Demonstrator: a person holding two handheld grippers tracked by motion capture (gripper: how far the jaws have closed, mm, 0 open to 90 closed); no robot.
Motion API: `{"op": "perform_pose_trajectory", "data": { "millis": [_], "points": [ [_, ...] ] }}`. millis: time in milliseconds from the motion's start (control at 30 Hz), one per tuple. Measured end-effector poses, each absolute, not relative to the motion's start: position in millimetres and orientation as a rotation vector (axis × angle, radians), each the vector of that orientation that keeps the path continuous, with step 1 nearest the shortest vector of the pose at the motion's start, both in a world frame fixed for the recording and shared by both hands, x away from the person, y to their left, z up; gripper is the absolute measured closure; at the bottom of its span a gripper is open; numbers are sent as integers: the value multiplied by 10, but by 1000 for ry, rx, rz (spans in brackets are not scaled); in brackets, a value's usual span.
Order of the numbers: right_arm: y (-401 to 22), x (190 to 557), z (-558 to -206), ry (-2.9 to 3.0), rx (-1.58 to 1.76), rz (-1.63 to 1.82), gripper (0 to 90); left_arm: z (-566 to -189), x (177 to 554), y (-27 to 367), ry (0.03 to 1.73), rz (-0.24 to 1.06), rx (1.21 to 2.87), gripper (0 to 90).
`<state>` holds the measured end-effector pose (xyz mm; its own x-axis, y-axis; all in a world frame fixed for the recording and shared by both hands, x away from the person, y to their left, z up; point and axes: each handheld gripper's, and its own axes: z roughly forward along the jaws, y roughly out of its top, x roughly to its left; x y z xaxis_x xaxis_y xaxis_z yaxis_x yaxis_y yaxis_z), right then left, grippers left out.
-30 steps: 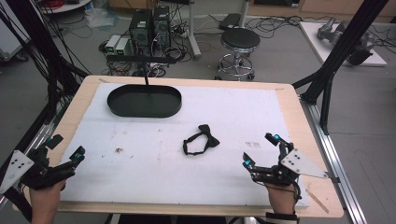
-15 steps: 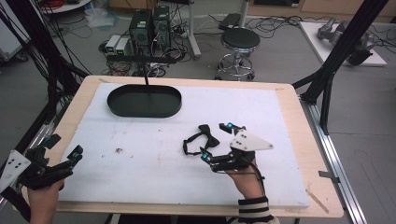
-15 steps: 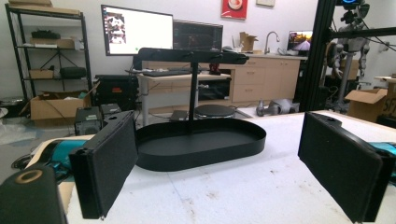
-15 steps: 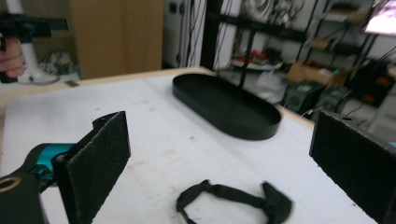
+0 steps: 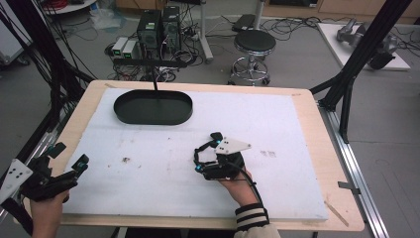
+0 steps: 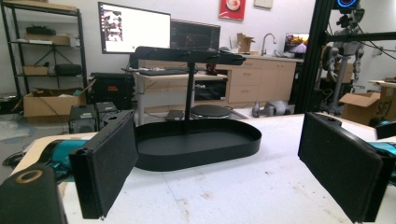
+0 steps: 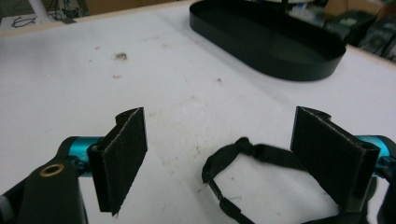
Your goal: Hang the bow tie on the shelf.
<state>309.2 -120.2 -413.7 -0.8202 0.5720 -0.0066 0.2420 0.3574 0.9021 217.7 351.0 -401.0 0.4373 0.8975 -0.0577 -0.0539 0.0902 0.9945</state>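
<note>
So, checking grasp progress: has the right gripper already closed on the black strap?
No, the right gripper stands wide open, its jaws on either side of the black strap, which lies flat on the white table.

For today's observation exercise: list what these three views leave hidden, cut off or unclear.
- Black strap: in the right gripper view its near end runs off the bottom edge; in the high view the right gripper covers part of it.
- Black tray: the stand's top bar is blurred in the left gripper view; purpose unclear.
- Specks on the white mat: too small to identify.
</note>
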Motion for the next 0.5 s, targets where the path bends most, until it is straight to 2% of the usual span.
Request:
{"op": "perform_pose_trajectory", "data": {
  "millis": [100,200,300,500],
  "points": [
    [-1163,3139,-4210,2378,723,1404,188,-4020,2184,3504,861,848,1288,125],
    [-1116,3177,-4276,2442,677,1367,255,-4034,2191,3511,870,844,1289,125],
    [-1097,3195,-4307,2460,674,1338,261,-4040,2193,3518,873,842,1290,125],
    [-1045,3226,-4390,2522,624,1247,386,-4043,2195,3520,875,839,1290,125]
  ]
}}
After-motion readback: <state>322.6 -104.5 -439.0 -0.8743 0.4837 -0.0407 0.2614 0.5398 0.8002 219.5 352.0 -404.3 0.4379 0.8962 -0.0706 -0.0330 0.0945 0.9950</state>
